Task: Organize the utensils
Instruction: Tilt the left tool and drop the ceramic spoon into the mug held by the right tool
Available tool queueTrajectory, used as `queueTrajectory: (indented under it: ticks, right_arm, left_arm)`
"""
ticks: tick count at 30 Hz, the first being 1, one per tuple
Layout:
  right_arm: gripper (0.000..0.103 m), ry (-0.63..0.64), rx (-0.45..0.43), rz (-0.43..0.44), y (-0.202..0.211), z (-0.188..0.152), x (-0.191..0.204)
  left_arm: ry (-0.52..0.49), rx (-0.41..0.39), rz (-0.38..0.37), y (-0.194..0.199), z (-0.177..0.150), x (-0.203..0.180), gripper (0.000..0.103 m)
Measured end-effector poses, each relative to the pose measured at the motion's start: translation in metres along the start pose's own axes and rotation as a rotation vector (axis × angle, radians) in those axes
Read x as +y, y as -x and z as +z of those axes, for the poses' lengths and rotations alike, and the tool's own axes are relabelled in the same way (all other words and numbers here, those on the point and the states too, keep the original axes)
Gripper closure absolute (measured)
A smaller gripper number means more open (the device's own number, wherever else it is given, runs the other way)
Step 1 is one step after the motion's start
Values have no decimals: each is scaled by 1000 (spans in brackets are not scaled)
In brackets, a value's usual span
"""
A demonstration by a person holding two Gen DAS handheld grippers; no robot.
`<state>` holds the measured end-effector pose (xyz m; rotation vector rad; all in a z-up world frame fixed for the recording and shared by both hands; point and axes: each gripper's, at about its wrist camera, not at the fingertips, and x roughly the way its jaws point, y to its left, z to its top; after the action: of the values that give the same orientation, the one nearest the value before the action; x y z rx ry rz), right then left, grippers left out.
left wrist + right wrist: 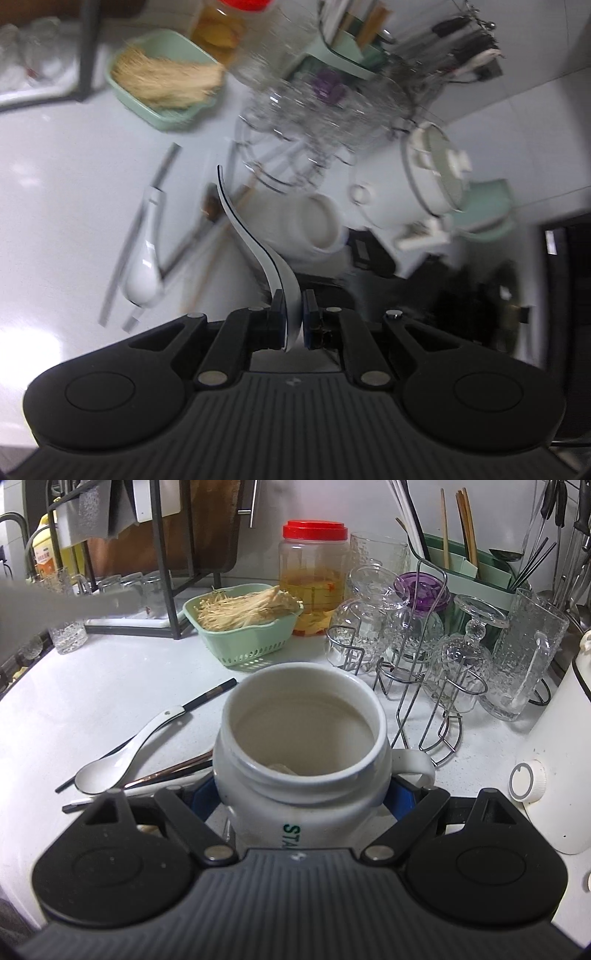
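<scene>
Left gripper (pixel 294 319): clenched on the bowl end of a white spoon (pixel 255 243); thin gap between the pads filled by the spoon's edge.
Held spoon: raised off the counter, dark-rimmed, handle curving up and away from the pads toward the glass rack.
Right gripper (pixel 304 801): closed around the body of a white mug (pixel 303 746), blue pads pressing on both sides below the rim.
Mug: upright on the white counter (pixel 110 686), open mouth facing up, handle sticking out to the right, green lettering on the near side, partly hidden; something pale at the bottom, cannot tell what.
Second spoon (pixel 122 751): white, lying flat on the counter left of the mug, bowl nearer, handle pointing away.
Chopsticks (pixel 170 771): dark and copper-toned sticks lying loose on the counter, some passing under the second spoon, one end close to the mug's left side.
Glass rack (pixel 417 686): wire stand right of and behind the mug, clear glasses hung upside down on it.
Green basket (pixel 251 646): behind the mug, holding pale thin mushrooms.
Jar (pixel 314 579): clear plastic, red lid, yellowish contents, just behind the basket.
Utensil holder (pixel 465 568): green, far right by the wall, chopsticks and metal tools standing in it.
Left wrist view: blurred, far details hard to tell.
</scene>
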<state>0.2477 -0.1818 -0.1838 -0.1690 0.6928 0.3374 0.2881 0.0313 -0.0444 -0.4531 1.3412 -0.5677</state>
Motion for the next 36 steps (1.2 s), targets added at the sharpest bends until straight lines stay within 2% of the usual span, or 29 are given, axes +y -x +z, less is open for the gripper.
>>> queueTrajectory:
  ticks: [6, 8, 10, 19, 24, 30, 34, 36]
  right_arm:
    - [11, -1, -7, 1, 1, -1, 0]
    - [11, -3, -11, -2, 1, -2, 1]
    - [11, -13, -15, -15, 2, -2, 2]
    - [11, -23, -21, -28, 2, -4, 4]
    - [11, -22, -15, -25, 3, -3, 4]
    - [11, -30, -9, -32, 1, -1, 4]
    - [11, -16, -15, -27, 0, -2, 4]
    - [11, -13, -16, -26, 0, -2, 4]
  left_arm:
    - [21, 115, -115, -2, 20, -29, 93]
    - [61, 165, -173, -11, 28, -33, 93]
    - [76, 200, -191, -23, 37, -38, 93]
    - [224, 321, -233, -82, 72, -24, 93]
    - [276, 374, -215, -107, 79, -21, 93]
    - [390, 433, -184, -127, 83, -3, 93]
    - [458, 463, -210, -142, 88, 8, 93]
    - [484, 478, -196, -146, 89, 11, 93]
